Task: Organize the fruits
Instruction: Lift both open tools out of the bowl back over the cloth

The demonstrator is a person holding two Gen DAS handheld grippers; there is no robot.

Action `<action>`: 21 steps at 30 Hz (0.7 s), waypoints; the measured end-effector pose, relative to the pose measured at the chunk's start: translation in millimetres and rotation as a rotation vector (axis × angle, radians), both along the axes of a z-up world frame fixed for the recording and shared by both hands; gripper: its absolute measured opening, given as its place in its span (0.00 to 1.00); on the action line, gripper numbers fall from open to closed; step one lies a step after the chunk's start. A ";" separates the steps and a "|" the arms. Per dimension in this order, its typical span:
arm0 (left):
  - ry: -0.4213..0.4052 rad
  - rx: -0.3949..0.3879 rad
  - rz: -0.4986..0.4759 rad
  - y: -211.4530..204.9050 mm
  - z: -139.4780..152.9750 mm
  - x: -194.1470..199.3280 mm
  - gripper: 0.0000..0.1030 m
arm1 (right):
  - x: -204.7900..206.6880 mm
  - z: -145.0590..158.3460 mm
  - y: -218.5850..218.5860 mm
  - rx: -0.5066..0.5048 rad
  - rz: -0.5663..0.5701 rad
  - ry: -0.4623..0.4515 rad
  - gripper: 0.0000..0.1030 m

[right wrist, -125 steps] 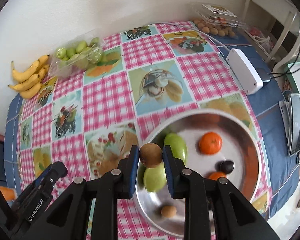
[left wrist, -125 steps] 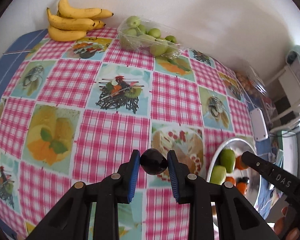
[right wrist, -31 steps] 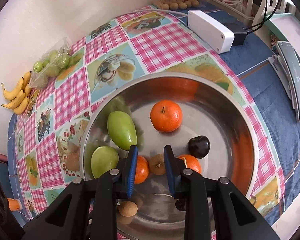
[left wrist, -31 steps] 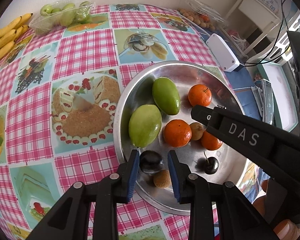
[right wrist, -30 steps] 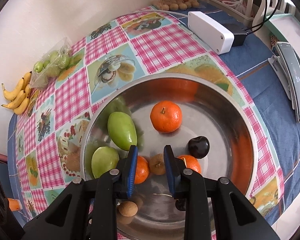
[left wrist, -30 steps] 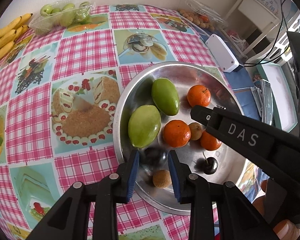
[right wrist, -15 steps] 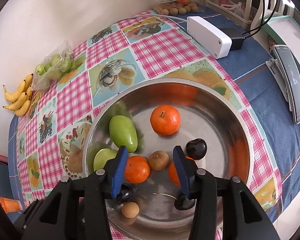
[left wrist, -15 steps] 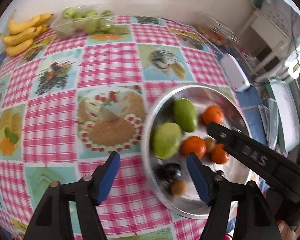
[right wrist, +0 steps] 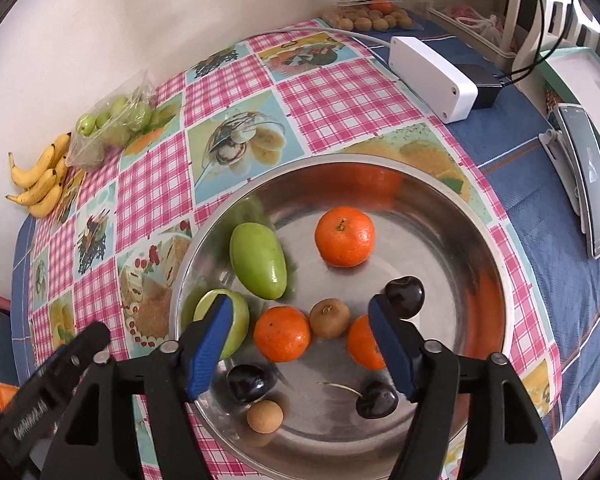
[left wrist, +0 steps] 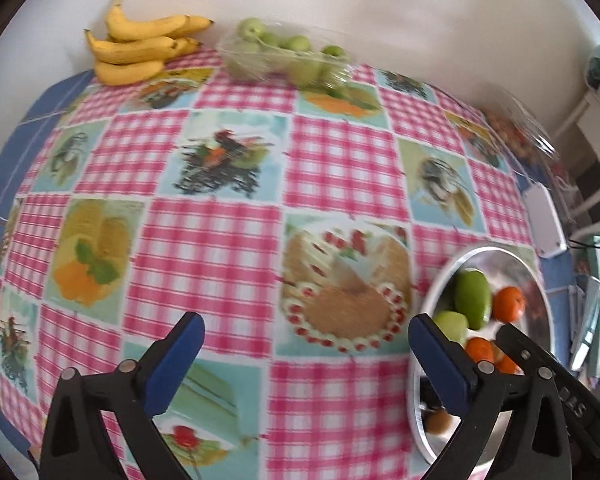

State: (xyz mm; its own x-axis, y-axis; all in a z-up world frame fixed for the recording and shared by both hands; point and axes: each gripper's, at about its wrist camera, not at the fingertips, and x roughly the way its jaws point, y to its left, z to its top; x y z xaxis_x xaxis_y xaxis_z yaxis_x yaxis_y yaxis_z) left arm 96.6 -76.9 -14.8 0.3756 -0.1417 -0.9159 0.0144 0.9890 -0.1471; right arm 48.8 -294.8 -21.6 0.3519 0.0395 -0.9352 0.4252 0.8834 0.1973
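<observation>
Both grippers hold nothing. The right gripper (right wrist: 300,336), jaws opening, hangs over the steel bowl (right wrist: 480,240), above a small brown fruit (right wrist: 329,318). The left gripper (left wrist: 306,360), jaws spreading wide, faces bare tablecloth (left wrist: 204,248). Bananas (left wrist: 140,48) lie at the far edge. For the next pick, I would centre the jaws first.

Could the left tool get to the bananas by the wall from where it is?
Probably yes. The left tool is empty, its jaws opening, and only bare checked tablecloth lies between it and the bananas. The bag of green fruit sits beside them, not in front.
</observation>
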 end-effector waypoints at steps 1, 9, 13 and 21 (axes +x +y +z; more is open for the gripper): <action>-0.005 0.015 0.006 2.1 -0.5 0.8 1.00 | 0.3 -0.1 1.7 -0.003 0.009 0.000 0.75; -0.023 0.050 0.037 17.0 -3.4 2.3 1.00 | -5.4 0.9 19.7 -0.048 0.070 0.000 0.91; -0.043 0.068 0.043 23.9 -1.8 -3.2 1.00 | -10.2 1.4 28.9 -0.067 0.096 0.000 0.91; -0.072 0.104 0.041 35.4 1.5 -13.4 1.00 | -22.4 2.5 46.5 -0.092 0.133 -0.005 0.91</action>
